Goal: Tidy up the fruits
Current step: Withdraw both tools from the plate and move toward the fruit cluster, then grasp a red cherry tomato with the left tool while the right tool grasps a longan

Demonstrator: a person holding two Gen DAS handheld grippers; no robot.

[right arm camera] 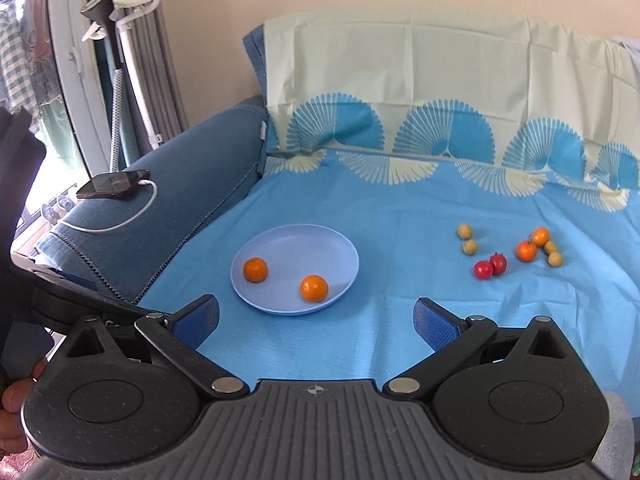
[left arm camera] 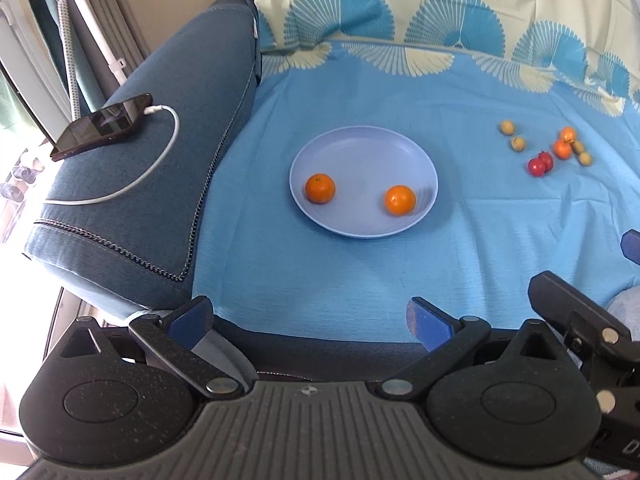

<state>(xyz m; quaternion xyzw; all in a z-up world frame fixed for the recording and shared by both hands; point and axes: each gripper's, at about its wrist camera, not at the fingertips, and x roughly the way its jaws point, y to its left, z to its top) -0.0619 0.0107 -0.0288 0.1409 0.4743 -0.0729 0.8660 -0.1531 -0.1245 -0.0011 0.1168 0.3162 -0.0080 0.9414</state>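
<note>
A pale blue plate (left arm camera: pixel 362 148) (right arm camera: pixel 296 248) lies on the blue sheet and holds two oranges (left arm camera: pixel 320 188) (right arm camera: pixel 314 288). To its right on the sheet lies a loose group: two small oranges (left arm camera: pixel 563 149) (right arm camera: pixel 526 251), two red fruits (left arm camera: pixel 537 167) (right arm camera: pixel 484 269) and several small yellow-green fruits (left arm camera: pixel 507 127) (right arm camera: pixel 465 231). My left gripper (left arm camera: pixel 310 318) is open and empty, near the sofa's front edge, short of the plate. My right gripper (right arm camera: pixel 316 318) is open and empty, just in front of the plate.
A blue sofa armrest (left arm camera: pixel 132 208) (right arm camera: pixel 132 240) stands at the left with a phone (left arm camera: pixel 102 126) (right arm camera: pixel 114 184) and its white cable on it. A patterned backrest cover (right arm camera: pixel 440 92) rises behind. The right gripper's body (left arm camera: pixel 580 332) shows at the left wrist view's right edge.
</note>
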